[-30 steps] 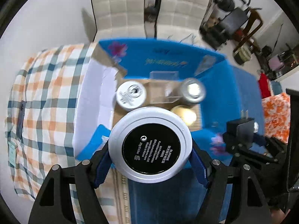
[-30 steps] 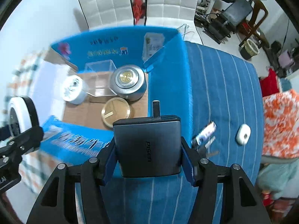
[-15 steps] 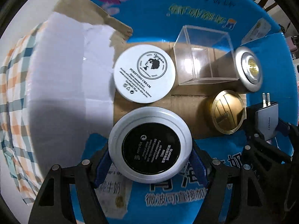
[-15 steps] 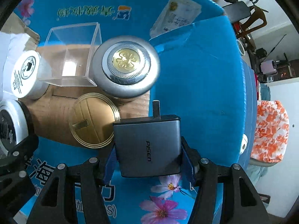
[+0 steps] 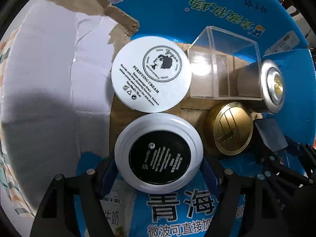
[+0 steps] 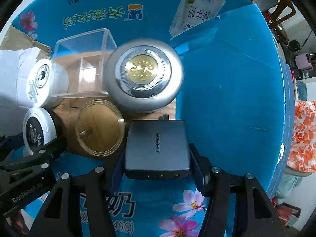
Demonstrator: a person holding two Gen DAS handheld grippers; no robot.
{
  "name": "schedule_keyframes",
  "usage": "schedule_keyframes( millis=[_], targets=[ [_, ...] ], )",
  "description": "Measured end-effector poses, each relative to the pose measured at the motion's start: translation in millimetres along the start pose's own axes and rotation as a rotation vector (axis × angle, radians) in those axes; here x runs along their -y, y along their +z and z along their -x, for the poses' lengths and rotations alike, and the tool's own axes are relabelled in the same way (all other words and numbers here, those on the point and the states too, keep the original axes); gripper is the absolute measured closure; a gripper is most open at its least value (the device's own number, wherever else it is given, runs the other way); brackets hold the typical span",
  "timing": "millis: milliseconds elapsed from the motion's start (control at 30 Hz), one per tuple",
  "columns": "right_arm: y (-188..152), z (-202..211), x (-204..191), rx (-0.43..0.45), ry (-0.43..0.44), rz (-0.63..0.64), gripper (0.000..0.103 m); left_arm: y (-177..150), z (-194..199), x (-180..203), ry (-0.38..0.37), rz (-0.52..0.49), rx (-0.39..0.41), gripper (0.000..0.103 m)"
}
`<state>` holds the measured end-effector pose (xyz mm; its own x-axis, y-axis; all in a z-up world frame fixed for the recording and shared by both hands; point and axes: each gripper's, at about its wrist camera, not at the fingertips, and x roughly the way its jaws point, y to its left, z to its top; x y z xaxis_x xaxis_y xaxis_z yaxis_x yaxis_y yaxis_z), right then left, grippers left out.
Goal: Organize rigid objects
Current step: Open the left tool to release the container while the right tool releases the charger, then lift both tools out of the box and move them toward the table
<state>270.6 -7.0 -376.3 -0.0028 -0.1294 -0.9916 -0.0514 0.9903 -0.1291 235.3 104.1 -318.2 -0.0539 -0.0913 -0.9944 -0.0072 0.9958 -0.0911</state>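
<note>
I'm gripping the black-lidded jar (image 5: 159, 151) in my left jaws and the charger (image 6: 157, 147) in my right, both hovering over free spots in the box (image 6: 227, 98) beside the gold lid (image 6: 100, 128).

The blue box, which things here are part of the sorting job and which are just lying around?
Part of the job:
black-and-white jar, in left gripper
grey charger, in right gripper
blue box
white cream jar
clear case
silver jar
gold lid

Lying about:
checked cloth
orange floral fabric

free: blue flap (image 6: 227, 102) right | blocked: silver jar (image 6: 144, 75), gold lid (image 6: 99, 127)
</note>
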Motion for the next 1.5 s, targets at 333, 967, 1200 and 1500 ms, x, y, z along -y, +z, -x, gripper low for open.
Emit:
schedule_keyframes(
  millis=[333, 967, 1200, 1500],
  targets=[
    [10.1, 12.8, 35.1, -0.014, 0.092, -0.036, 0.040, -14.4, -6.8, -17.0, -0.062, 0.065, -0.052, 0.029],
    [-23.5, 65.5, 37.4, 0.065, 0.061, -0.043, 0.012, -24.8, 48.8, -32.6, 0.018, 0.053, 0.071, 0.000],
    [-46.7, 91.9, 42.0, 0.115, 0.082, -0.045, 0.012, -50.6, 76.6, -21.5, 0.027, 0.044, 0.144, 0.001],
    [-80.9, 125.0, 28.4, 0.209, 0.121, -0.064, 0.012, -46.1, 130.9, 43.1, 0.052, 0.022, 0.251, 0.001]
  ],
)
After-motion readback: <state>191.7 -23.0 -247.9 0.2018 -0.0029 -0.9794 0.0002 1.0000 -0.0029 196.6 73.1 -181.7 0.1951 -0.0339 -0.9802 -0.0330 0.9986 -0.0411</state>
